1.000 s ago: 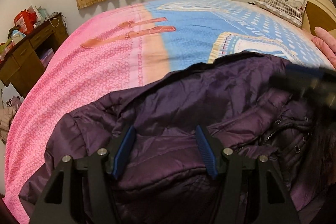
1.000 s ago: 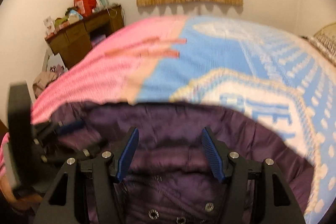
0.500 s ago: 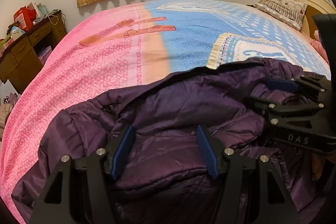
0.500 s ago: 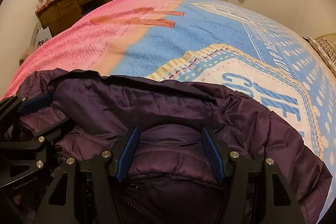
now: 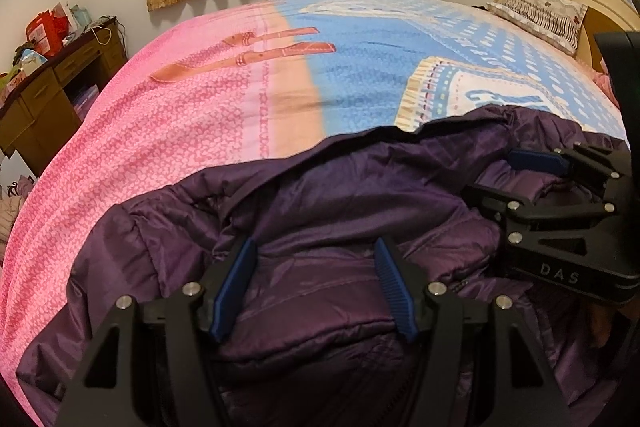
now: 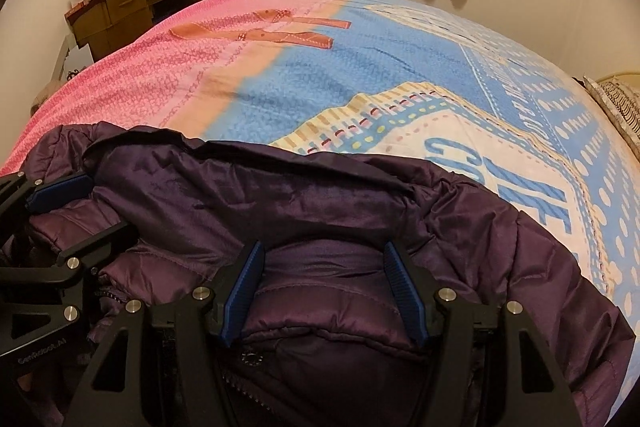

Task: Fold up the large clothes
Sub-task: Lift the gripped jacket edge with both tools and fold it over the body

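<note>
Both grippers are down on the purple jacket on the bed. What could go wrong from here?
1. The puffy purple jacket bulges between each gripper's pads; a grip may catch only the top layer, and the shiny fabric could slip.
2. The left gripper and right gripper sit close together, so they could collide.
3. The jacket lies bunched at the bedspread's near edge and might slide off.

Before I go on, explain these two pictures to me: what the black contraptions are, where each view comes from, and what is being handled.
Each picture comes from a camera on a hand-held gripper, looking forward along its two blue-padded fingers. A person carries one per hand; no robot arm is involved. The left hand-held gripper and right hand-held gripper each have a puffy fold of a purple padded jacket between their pads; whether they squeeze it is unclear. The jacket lies on a bed with a pink and blue bedspread. Each view also catches the other gripper at its edge.
</note>
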{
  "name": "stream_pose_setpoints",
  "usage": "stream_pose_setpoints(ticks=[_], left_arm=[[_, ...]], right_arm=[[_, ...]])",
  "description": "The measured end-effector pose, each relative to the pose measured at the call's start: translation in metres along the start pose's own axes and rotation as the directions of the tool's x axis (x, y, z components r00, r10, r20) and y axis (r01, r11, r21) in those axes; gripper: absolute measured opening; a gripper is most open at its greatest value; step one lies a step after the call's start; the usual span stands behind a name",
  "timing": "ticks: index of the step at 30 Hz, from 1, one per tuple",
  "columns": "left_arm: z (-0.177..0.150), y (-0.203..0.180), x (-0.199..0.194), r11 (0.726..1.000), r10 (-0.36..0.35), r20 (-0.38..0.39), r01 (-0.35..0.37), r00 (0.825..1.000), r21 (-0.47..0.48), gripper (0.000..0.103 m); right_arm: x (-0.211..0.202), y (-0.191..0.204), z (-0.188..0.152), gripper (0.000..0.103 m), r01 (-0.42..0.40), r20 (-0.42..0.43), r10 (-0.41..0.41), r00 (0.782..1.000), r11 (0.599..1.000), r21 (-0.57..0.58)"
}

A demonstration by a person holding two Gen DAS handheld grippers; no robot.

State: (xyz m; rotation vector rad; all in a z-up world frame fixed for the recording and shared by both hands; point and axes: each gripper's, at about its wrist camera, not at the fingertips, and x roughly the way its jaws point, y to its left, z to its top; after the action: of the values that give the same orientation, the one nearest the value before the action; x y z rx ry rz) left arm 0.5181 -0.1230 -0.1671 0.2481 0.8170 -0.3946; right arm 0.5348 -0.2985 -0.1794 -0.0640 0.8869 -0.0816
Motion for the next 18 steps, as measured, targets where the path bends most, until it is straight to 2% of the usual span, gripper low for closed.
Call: stream_pose_setpoints(ticks=[18], left_arm=[[0.0005, -0.0039, 0.0035, 1.0, 0.024, -0.01, -0.023, 1.0, 0.021, 0.066]], right_arm=[[0.0028, 0.0048, 0.0007, 0.064, 0.029, -0.01, -0.029, 1.0, 0.999, -0.021]])
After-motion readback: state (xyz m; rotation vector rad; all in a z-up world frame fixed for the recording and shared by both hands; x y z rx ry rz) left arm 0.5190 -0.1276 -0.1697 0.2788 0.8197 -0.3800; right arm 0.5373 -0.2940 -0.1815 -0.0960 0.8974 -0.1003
